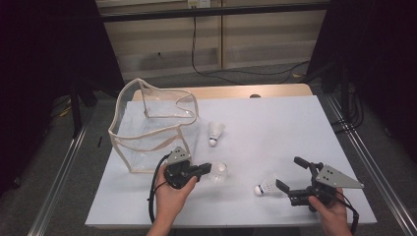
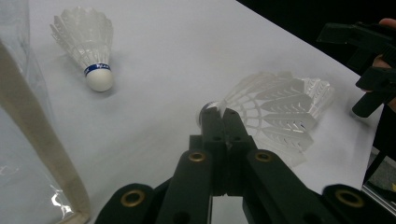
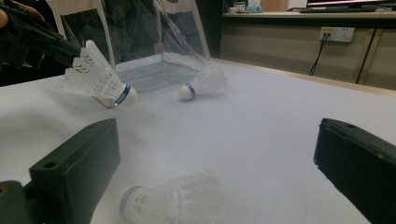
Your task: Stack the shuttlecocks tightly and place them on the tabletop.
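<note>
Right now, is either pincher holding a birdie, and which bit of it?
Yes. The left gripper is shut on a shuttlecock, pinching the edge of its feather skirt. The right gripper stands open around another shuttlecock, holding nothing.

- Held shuttlecock (image 1: 219,170): white feathers, tilted cork-down just above the white worktop (image 1: 275,128), its skirt rim pinched, beside the clear bag (image 1: 152,125).
- Near shuttlecock (image 1: 265,187): on its side, blue-banded cork leftward.

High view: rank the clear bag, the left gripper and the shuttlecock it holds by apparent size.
1. clear bag
2. left gripper
3. held shuttlecock
</note>
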